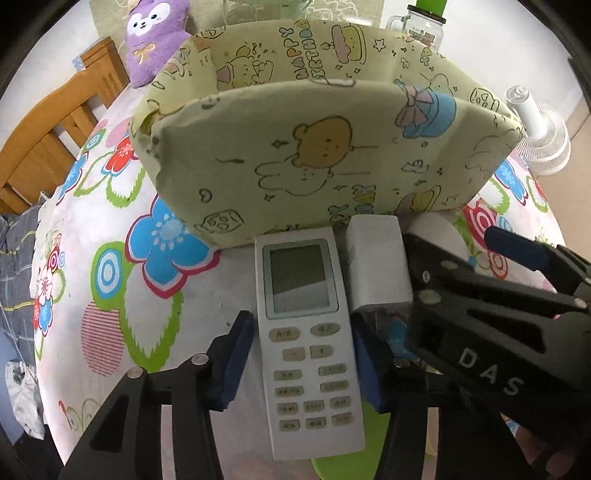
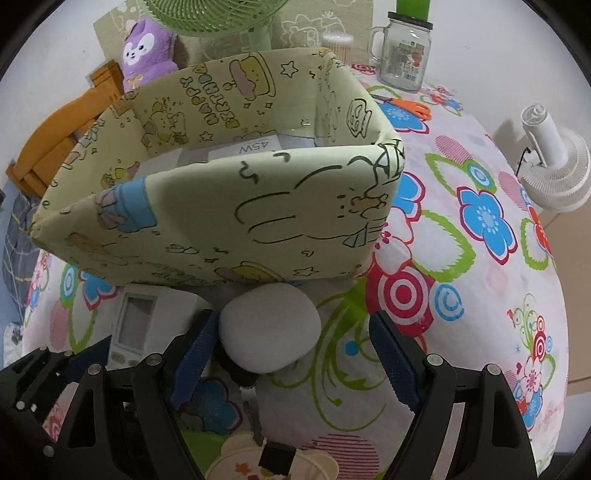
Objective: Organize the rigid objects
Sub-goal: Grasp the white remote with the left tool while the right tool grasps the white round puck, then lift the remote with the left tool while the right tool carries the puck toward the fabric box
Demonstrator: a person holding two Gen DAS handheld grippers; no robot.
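A white A/C remote [image 1: 308, 343] lies face up on the flower-print surface [image 1: 110, 221], its top end just under the near wall of a pale green cartoon-print fabric bin [image 1: 314, 155], w/ the left claw [image 1: 301, 362] straddling its lower half; the blue pads [image 1: 236, 363] sit apart, flanking the remote's sides, and whether they press it can't be told. Just right of the remote, a white charger block [image 1: 380, 266] sits touching the bin's base. The right claw [image 2: 291, 354] is spread wide around a white rounded, egg-shaped object [image 2: 269, 328] resting in front of the bin; its left pad [image 2: 195, 354] is close beside the object, the other well clear. Inside the bin, seen from the right wrist view, lies a white item marked "45W" [image 2: 255, 147]. Behind the bin: a purple plush toy [image 1: 155, 40], a glass mason jar w/ handle [image 2: 404, 55], orange-handled scissors [image 2: 410, 105] and a green fan [image 2: 214, 18]. A small white fan [image 2: 554, 166] stands off the surface's right edge; a wooden chair [image 1: 55, 136] stands at left.
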